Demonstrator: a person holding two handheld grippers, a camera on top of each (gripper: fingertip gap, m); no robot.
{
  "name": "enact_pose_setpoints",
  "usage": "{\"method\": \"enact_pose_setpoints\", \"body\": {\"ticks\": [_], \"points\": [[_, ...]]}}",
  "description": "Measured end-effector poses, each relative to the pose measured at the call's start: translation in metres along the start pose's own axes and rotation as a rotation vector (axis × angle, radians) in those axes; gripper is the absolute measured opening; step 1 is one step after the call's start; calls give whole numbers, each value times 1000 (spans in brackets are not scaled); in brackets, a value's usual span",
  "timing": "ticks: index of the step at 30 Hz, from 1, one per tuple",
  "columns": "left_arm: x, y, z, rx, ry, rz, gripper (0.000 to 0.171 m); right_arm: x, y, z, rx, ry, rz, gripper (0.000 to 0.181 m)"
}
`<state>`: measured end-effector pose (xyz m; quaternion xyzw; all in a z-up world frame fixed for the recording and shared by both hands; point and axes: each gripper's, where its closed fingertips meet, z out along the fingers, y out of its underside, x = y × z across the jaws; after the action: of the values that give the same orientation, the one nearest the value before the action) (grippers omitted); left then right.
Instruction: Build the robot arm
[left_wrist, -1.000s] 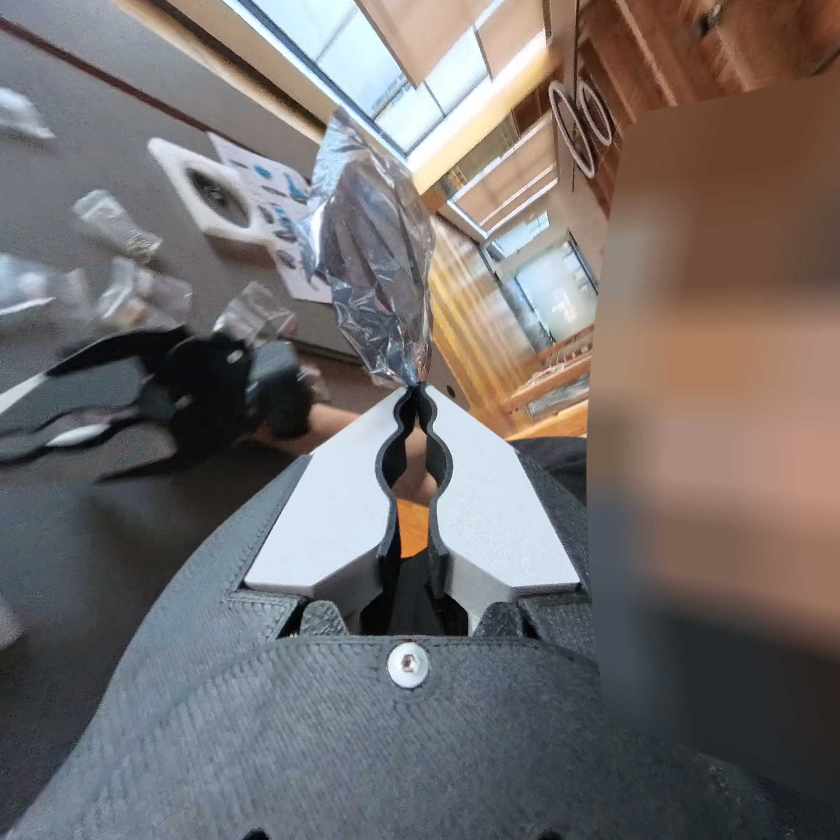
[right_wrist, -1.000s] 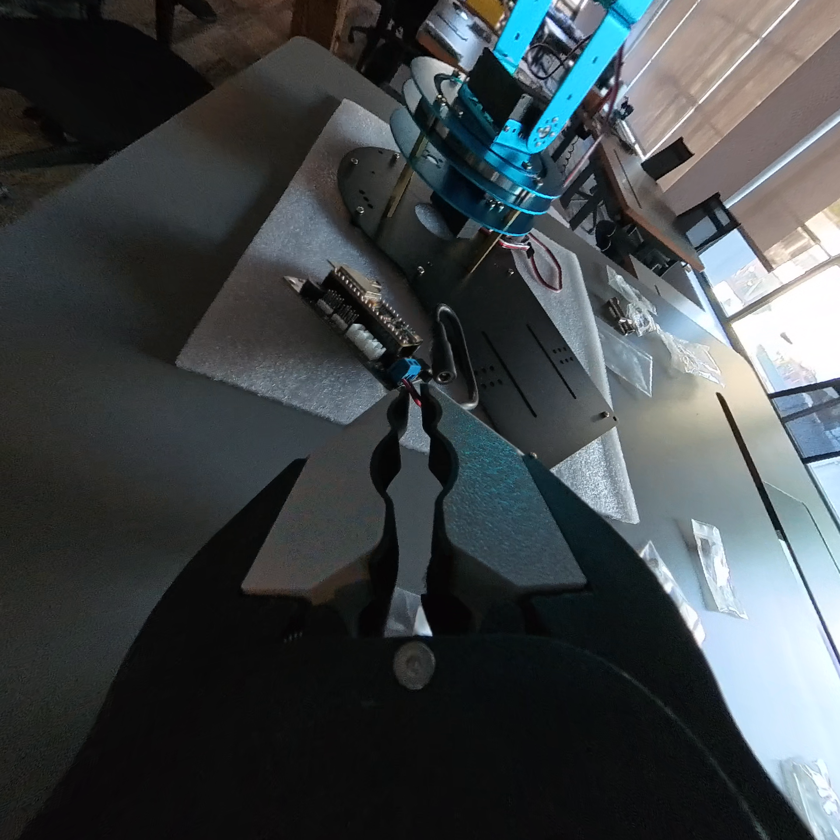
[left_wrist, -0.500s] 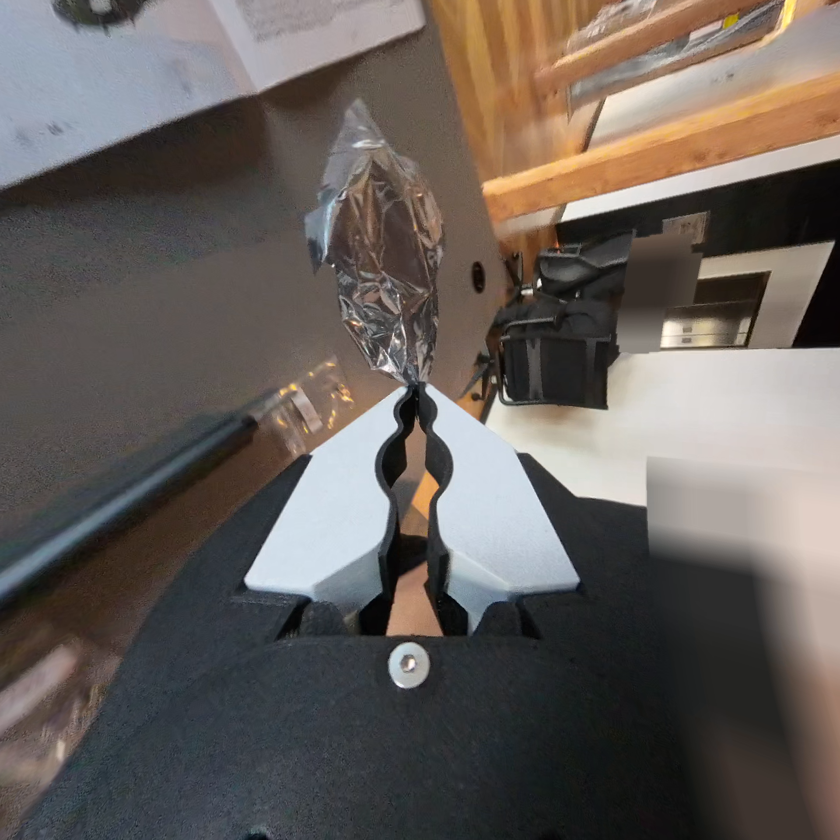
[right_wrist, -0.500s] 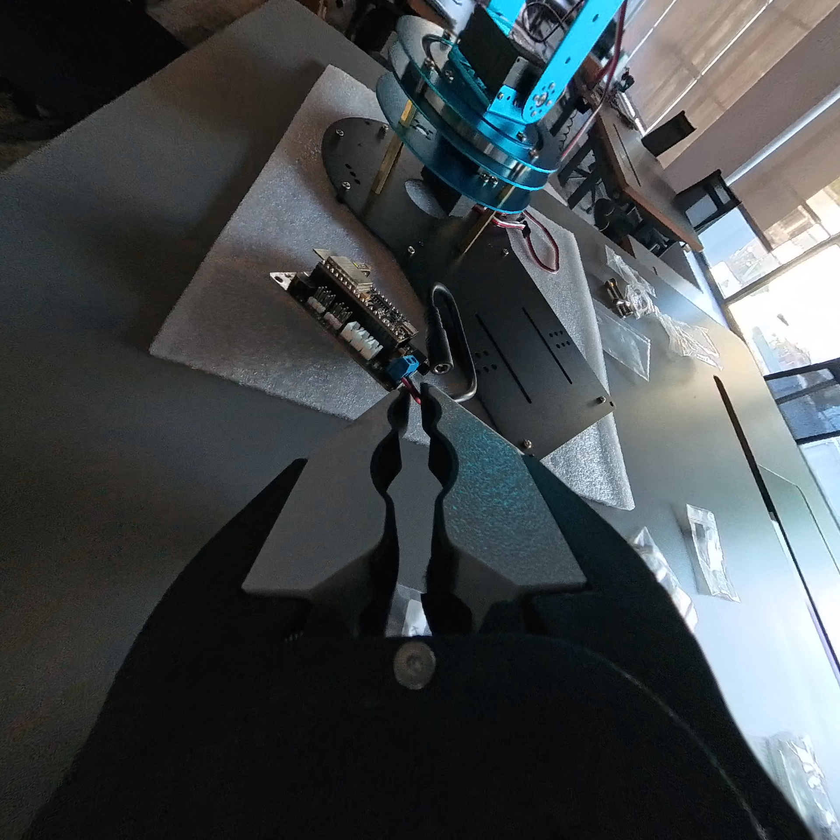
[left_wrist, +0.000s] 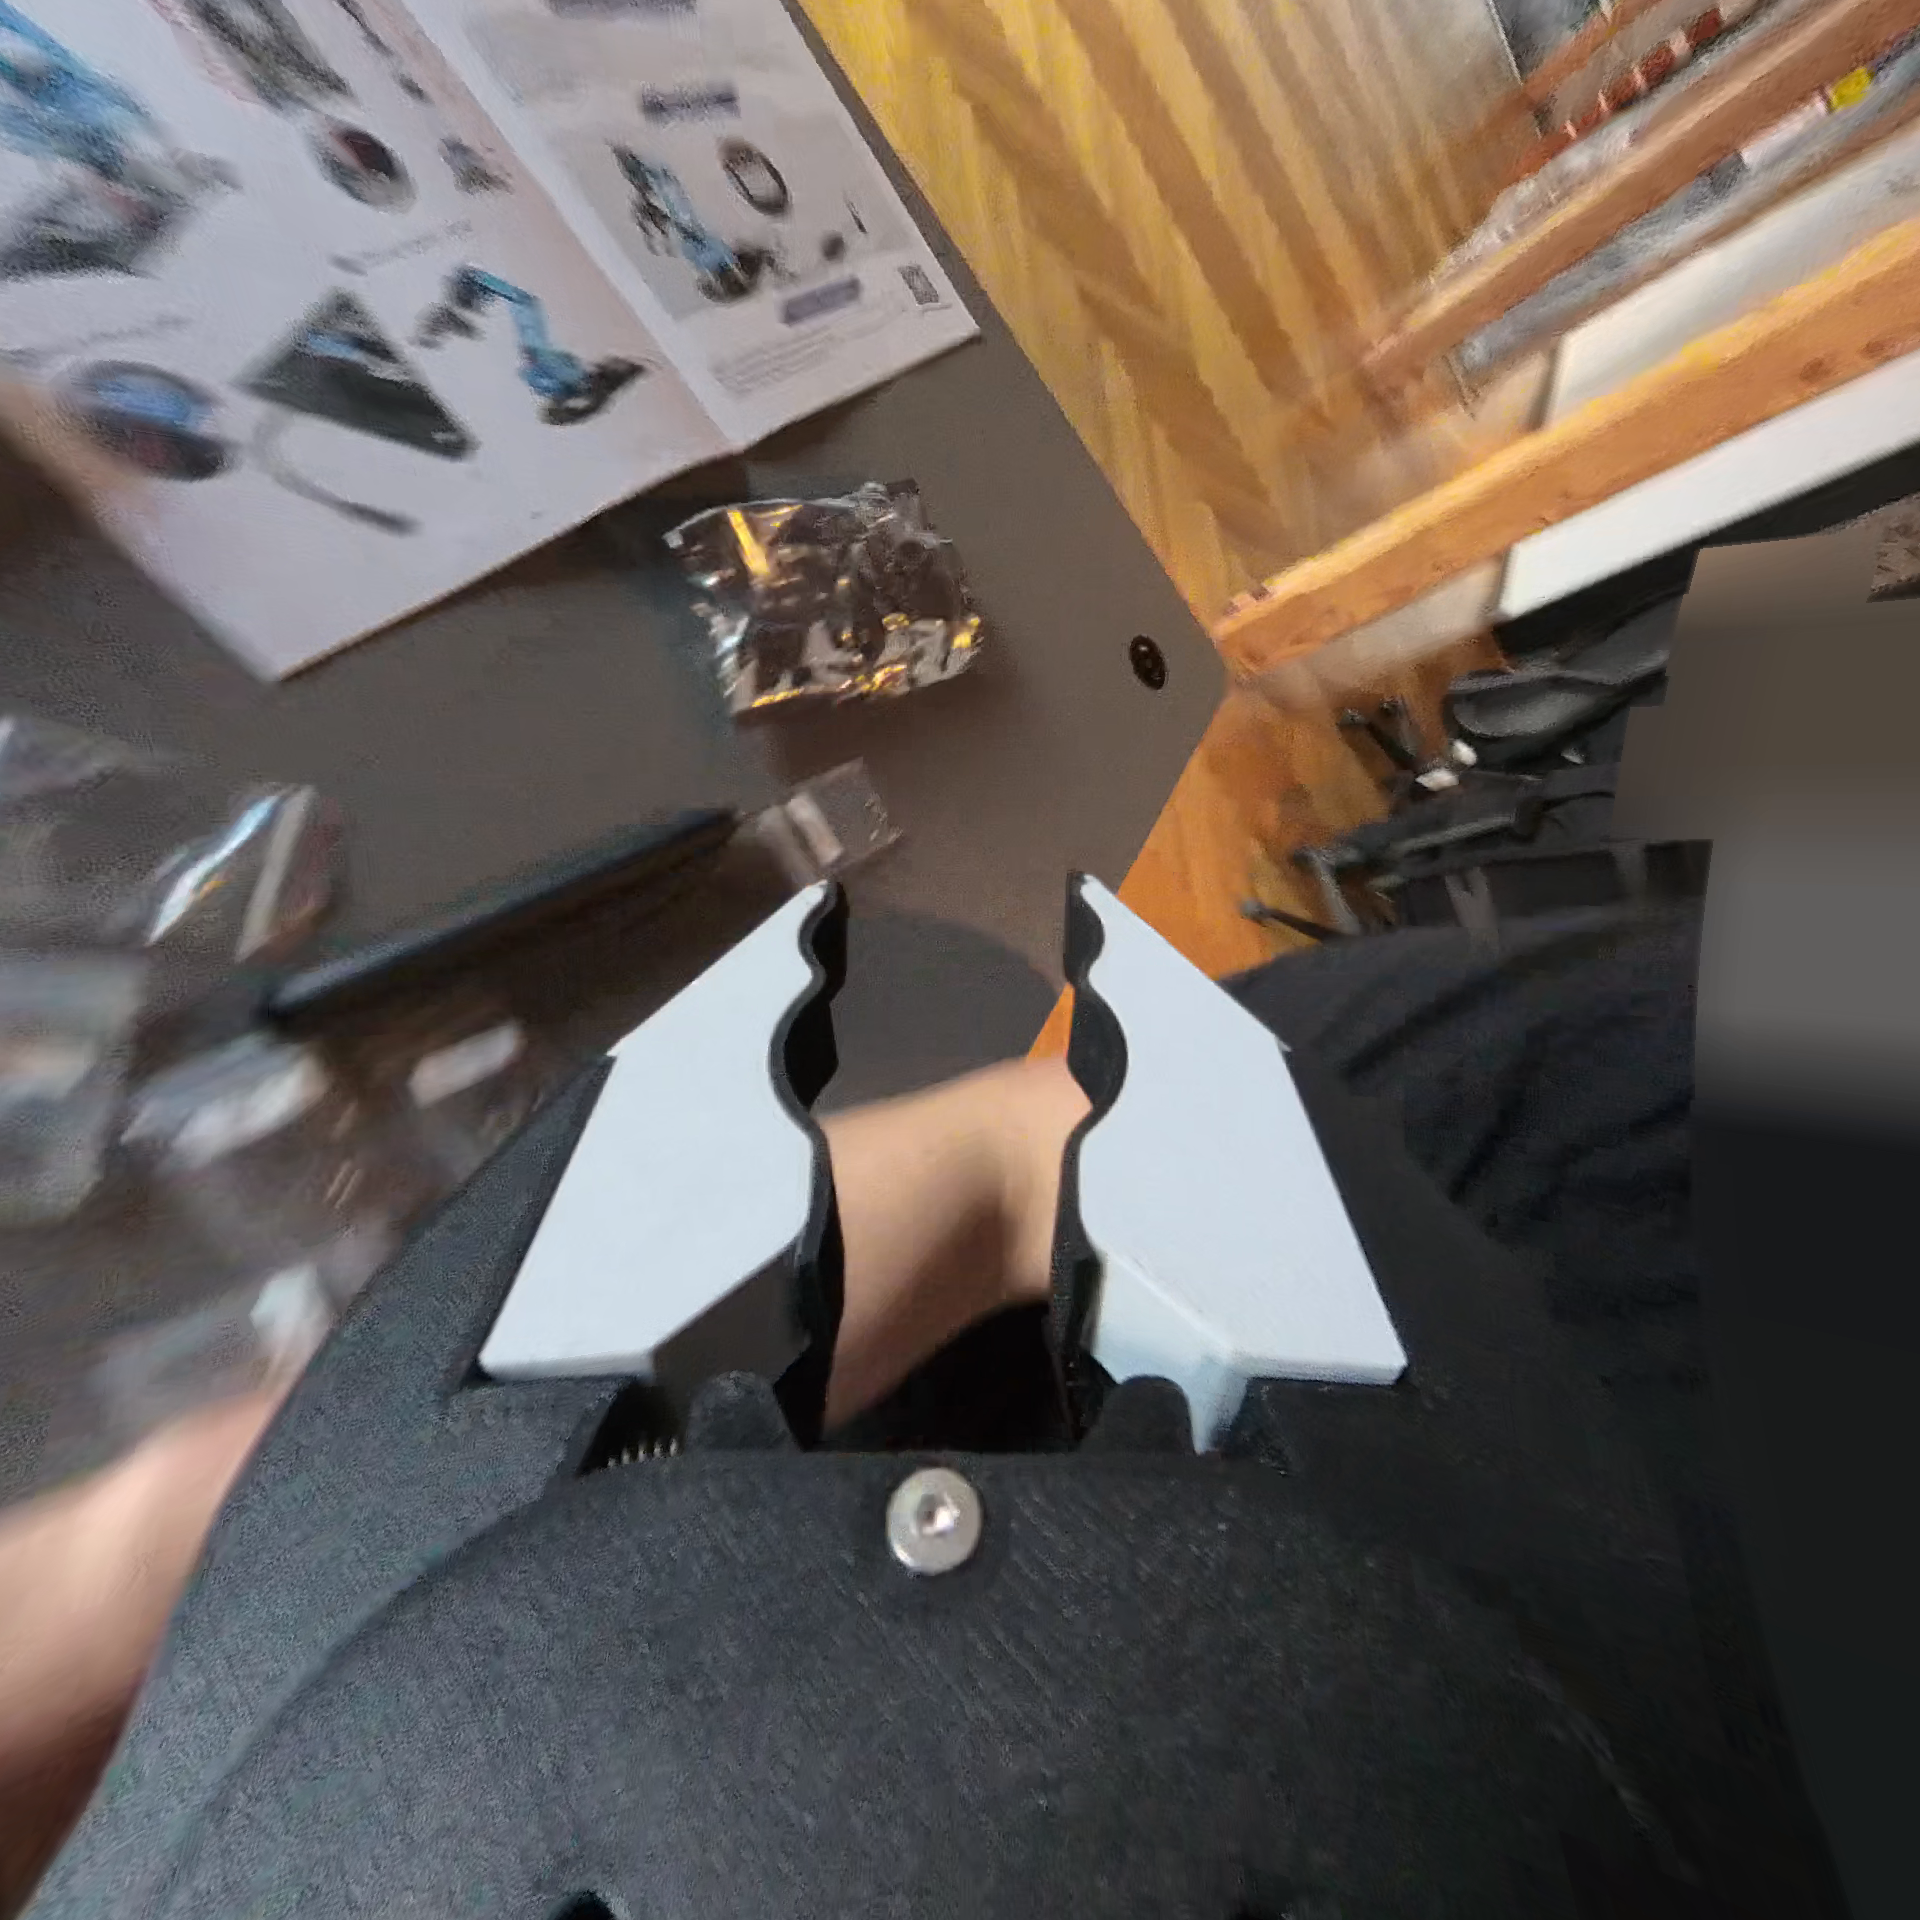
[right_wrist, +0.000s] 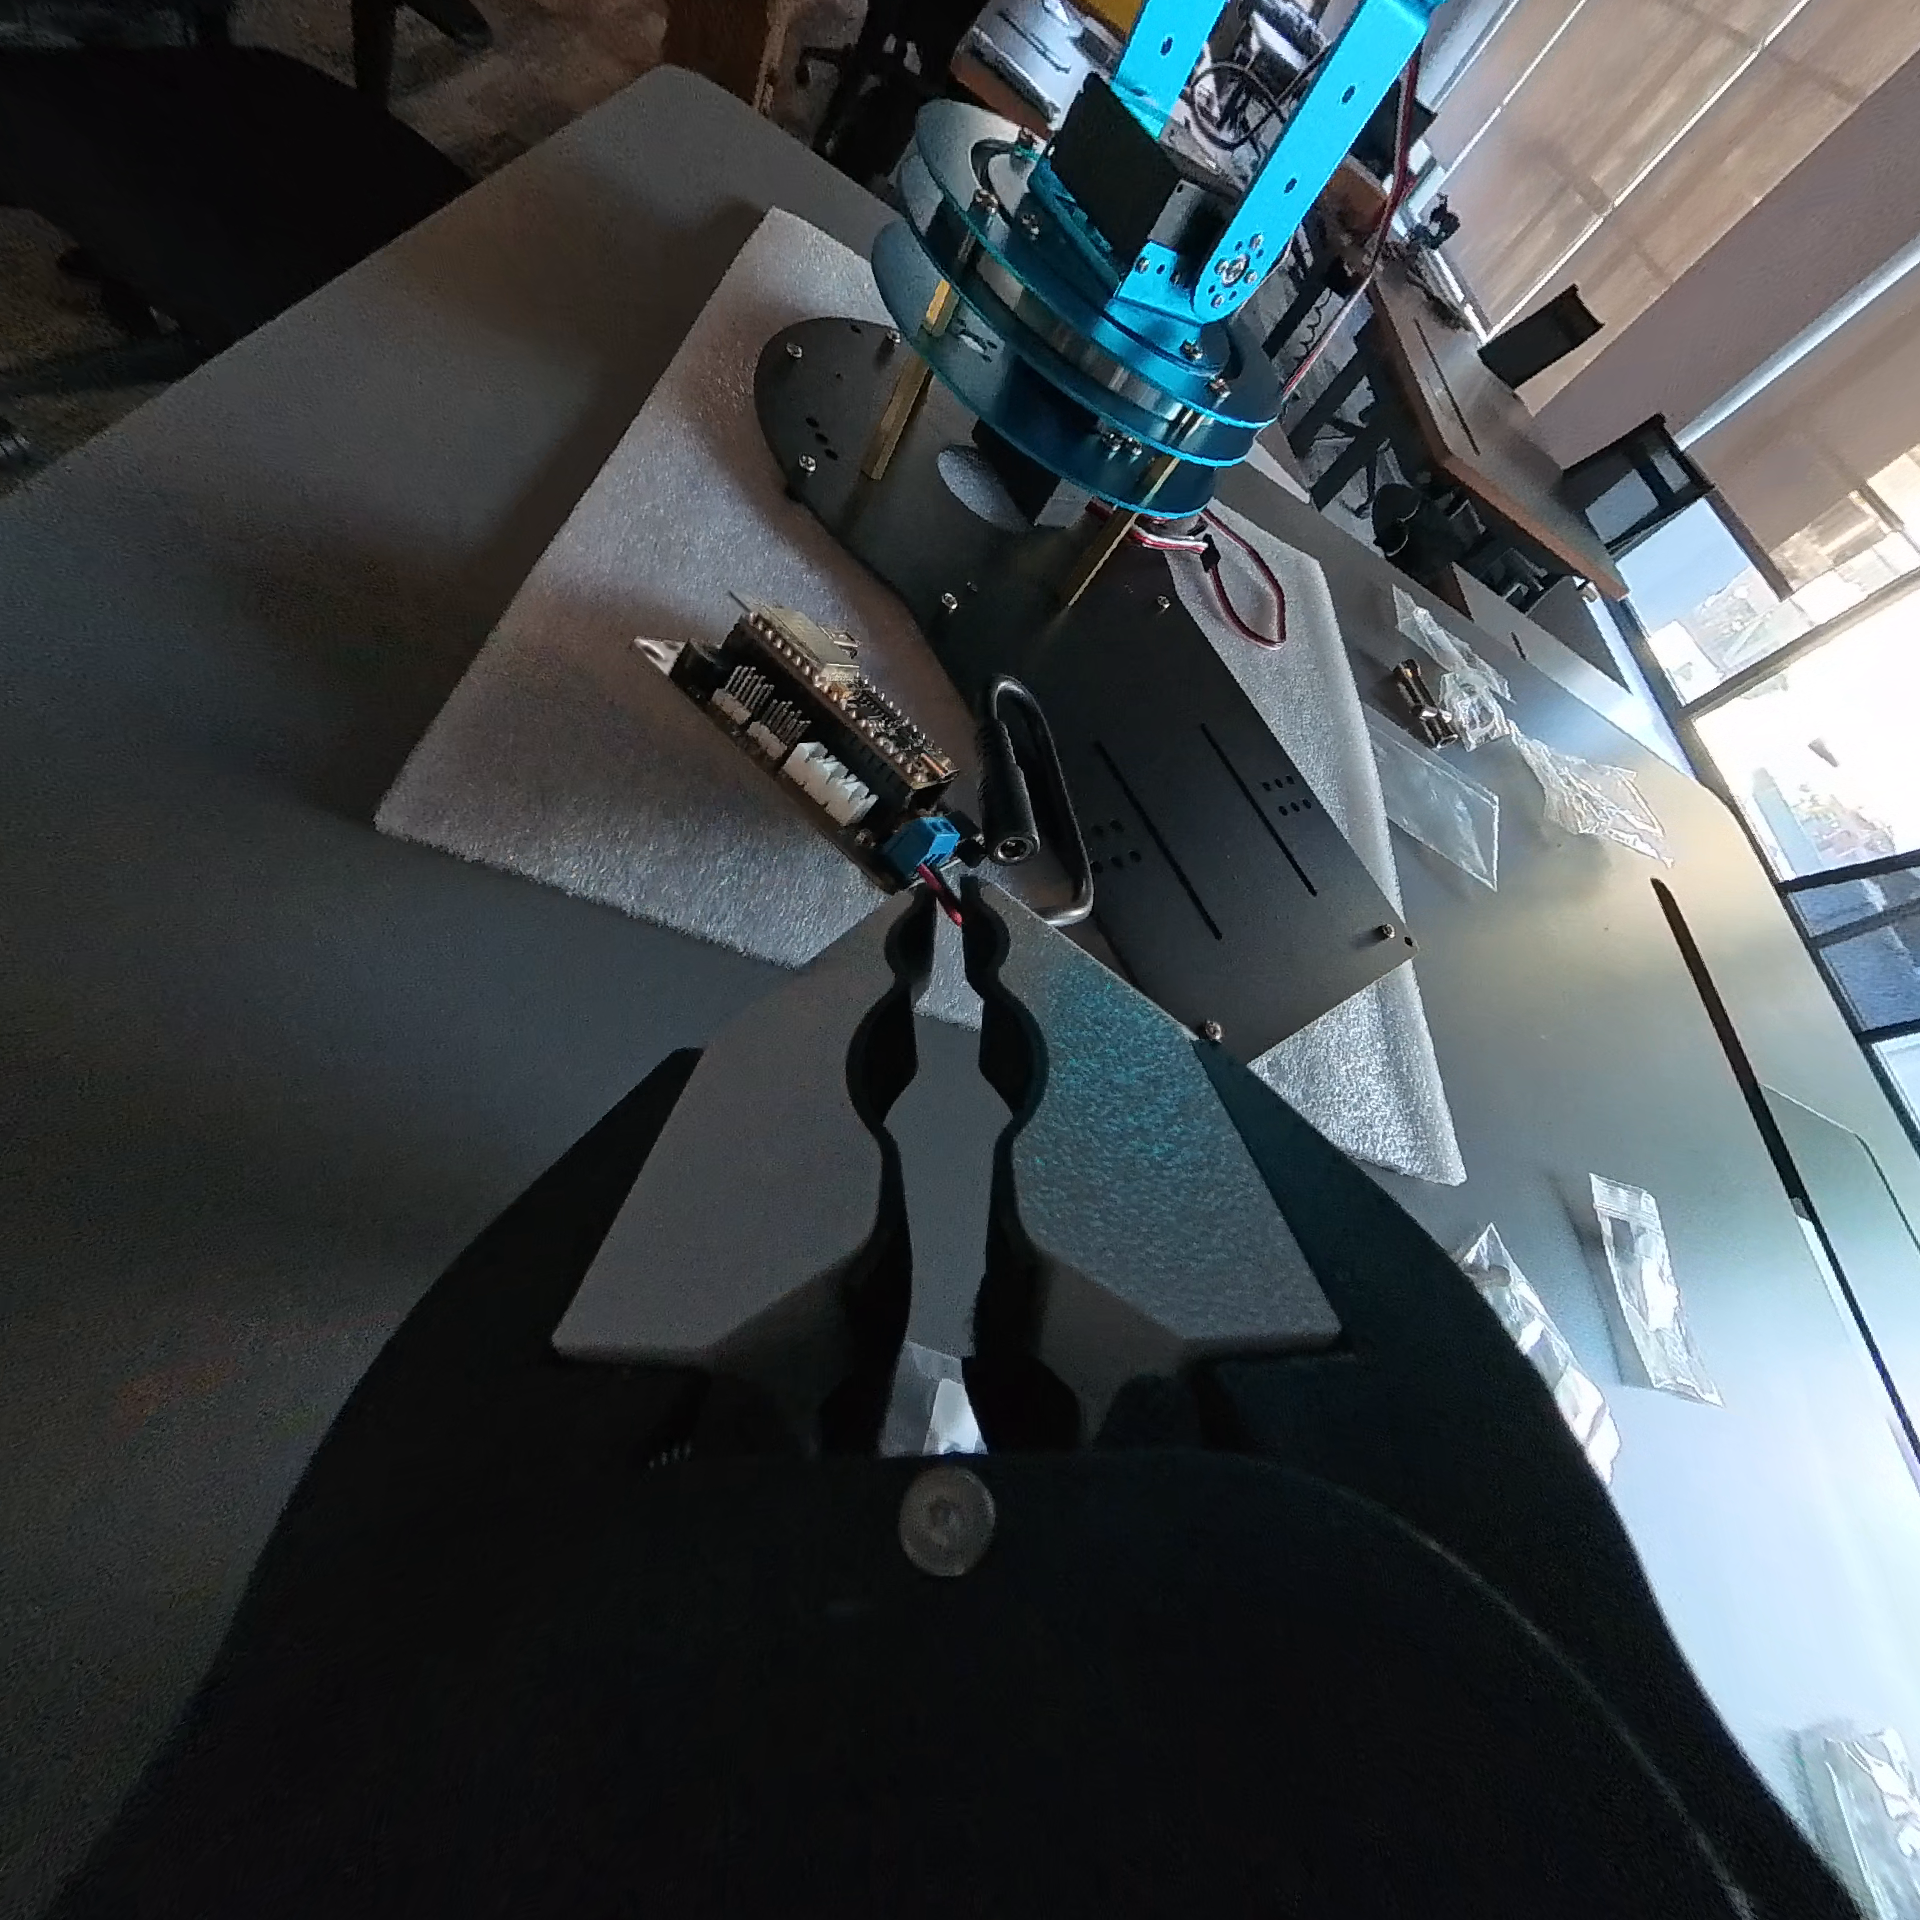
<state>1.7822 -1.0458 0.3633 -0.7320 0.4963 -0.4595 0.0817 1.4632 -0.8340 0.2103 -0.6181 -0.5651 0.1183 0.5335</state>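
Left gripper (left_wrist: 948, 904): our jaws stand apart, holding nothing, above the table (left_wrist: 582, 665). Foil bag (left_wrist: 826, 603) lies flat ahead, apart from us, beside the leaflet (left_wrist: 416, 260).

Right gripper (right_wrist: 940, 896): we pinch the red-black wire (right_wrist: 943, 900) at the blue connector (right_wrist: 920, 840), seemingly to steady it. Board (right_wrist: 805, 732) rests on foam (right_wrist: 582, 748), which likely cushions it, beside the blue arm's base plate (right_wrist: 1195, 790).

Crumpled silver foil bag (left_wrist: 831, 603) beside printed leaflet (left_wrist: 416, 260) on grey table (left_wrist: 520, 675).

Leaflet (left_wrist: 436, 260): we find printed pictures and text, too blurred to read.
Circuit board (right_wrist: 810, 748): we read no markings.
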Motion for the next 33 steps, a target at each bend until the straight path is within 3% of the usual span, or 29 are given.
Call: {"method": "enact_pose_setpoints", "body": {"ticks": [3, 6, 9, 11, 16, 20, 22, 24, 29, 33], "points": [[-21, 78, -101, 191, -207, -32, 41, 0, -1, 1, 1, -1, -1, 4], [-73, 187, -187, 404, -374, -265, 32, 1, -3, 0, 11, 2, -3, 4], [-134, 285, -238, 553, -479, -483, 19, 0, -6, -1, 13, 8, -14, 4], [-163, 315, -260, 613, -593, -423, 16, 0, -10, -2, 14, 13, -28, 4], [-206, 305, -293, 554, -842, -29, 28, 2, -15, 0, -28, 23, -42, 3], [-230, 280, -284, 448, -866, 231, 16, 3, -17, 1, -72, 10, -52, 3], [-241, 276, -272, 450, -769, 143, 5, 4, -17, 1, -92, 4, -46, 4], [-239, 267, -267, 555, -584, -12, 0, 5, -18, 2, -97, 6, -49, 3], [-243, 259, -282, 822, -231, -517, 0, 5, -14, 3, -103, 5, -63, 3], [-242, 252, -283, 960, -52, -734, 6, 2, -13, 1, -84, -7, -56, 3]]}}
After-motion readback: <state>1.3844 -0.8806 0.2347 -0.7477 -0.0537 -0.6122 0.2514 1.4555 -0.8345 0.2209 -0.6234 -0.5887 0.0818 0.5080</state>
